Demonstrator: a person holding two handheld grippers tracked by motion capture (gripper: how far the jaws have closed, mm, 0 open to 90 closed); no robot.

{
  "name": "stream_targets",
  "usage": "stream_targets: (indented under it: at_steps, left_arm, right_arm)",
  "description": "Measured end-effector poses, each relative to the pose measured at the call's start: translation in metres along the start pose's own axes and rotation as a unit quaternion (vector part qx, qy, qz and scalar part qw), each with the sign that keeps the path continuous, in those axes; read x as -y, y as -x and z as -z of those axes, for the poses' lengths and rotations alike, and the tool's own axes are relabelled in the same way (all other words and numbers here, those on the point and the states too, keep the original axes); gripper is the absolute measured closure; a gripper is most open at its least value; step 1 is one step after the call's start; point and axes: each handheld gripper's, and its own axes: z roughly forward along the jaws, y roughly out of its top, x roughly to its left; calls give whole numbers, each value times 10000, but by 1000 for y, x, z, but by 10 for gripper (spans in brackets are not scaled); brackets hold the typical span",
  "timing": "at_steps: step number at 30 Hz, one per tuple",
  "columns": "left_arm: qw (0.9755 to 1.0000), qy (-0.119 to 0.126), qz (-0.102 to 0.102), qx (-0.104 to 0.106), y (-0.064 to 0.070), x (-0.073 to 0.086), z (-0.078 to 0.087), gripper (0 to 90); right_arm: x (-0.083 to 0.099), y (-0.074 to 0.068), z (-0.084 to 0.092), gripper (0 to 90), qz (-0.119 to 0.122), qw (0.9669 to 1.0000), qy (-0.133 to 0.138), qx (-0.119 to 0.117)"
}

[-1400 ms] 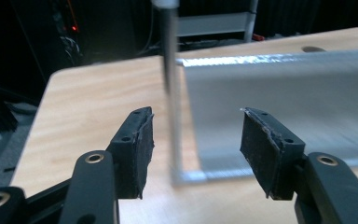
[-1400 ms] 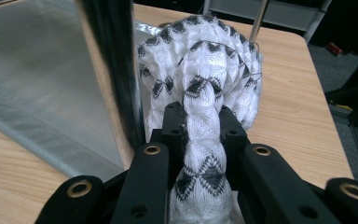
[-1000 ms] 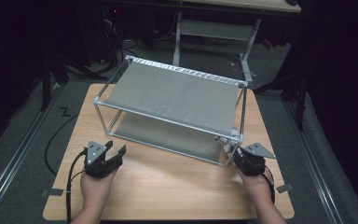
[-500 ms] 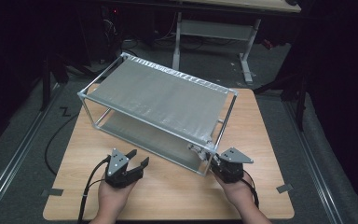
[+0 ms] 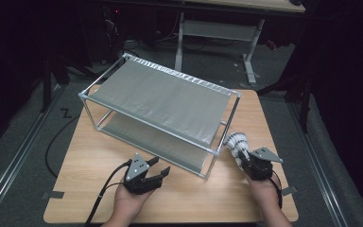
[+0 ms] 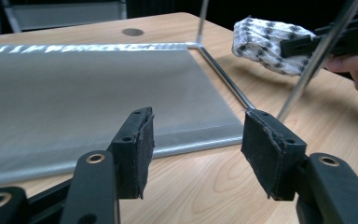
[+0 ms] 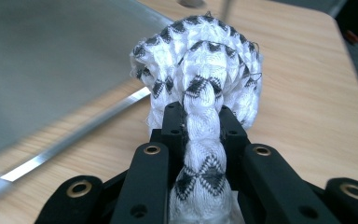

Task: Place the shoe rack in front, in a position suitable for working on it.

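My left hand-held gripper (image 5: 157, 174) hovers over the bench (image 5: 90, 189) just in front of the metal rack (image 5: 163, 97), near the rack's front left half, its jaws standing apart with nothing between them. The rack has two grey shelves and thin silver tubes, and it sits askew across the middle of the bench. Right of the rack's front right post (image 5: 222, 139), my right hand-held gripper (image 5: 241, 153) is clamped tight on a rolled white cloth with black pattern (image 5: 235, 141), held just beside that post and above the bench.
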Motion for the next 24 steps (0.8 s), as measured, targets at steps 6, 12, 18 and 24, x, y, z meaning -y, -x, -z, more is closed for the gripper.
stream_targets:
  at_steps: [6, 12, 18, 24]
  left_arm:
    - [9997, -35, -12, 245, 20, -4, -26, 452]
    - [9970, -28, -306, 706, 48, -16, -54, 471]
    - [9956, 34, -370, 865, 68, -33, -73, 485]
    - [9953, 19, -551, 799, 81, -42, -88, 585]
  right_arm:
    - [13, 25, 5, 776, -312, 9991, -76, 279]
    - [17, 30, 6, 776, -341, 9986, -103, 390]
    - [16, 27, 5, 776, -278, 9989, -135, 352]
    - [16, 26, 4, 776, -277, 9991, -114, 291]
